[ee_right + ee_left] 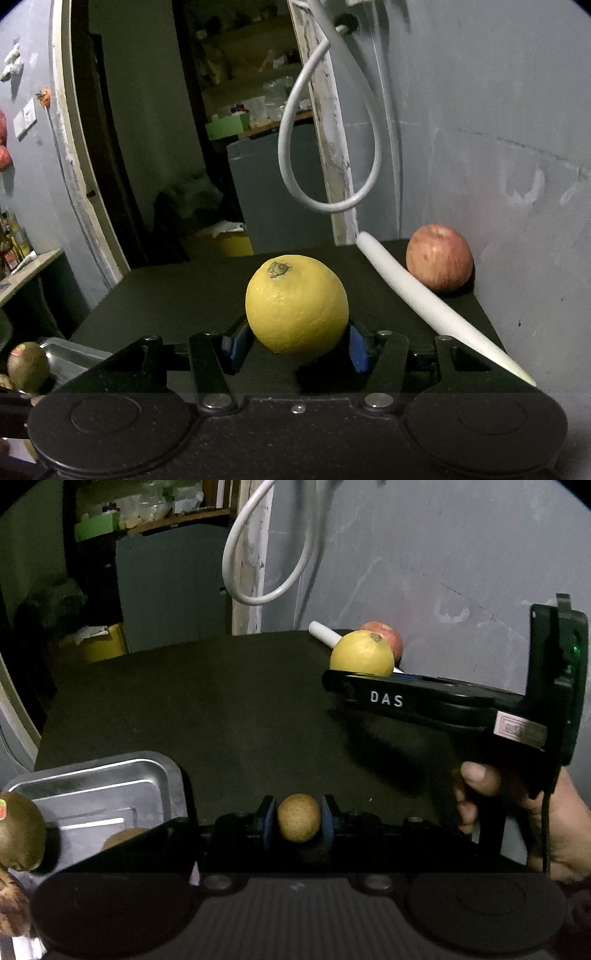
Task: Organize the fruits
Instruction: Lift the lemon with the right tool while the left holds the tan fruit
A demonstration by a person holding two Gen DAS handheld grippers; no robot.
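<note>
The left gripper clamps a small round tan fruit just right of the shallow metal tray, whose visible floor is bare. The right gripper grips a yellow lemon above the dark table; a red apple sits far right

One lemon, one apple, one tray.

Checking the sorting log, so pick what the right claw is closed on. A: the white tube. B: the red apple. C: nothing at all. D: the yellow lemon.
D: in the right wrist view the blue pads of the right claw press both sides of the yellow lemon, while the red apple sits on the table by the wall.
</note>
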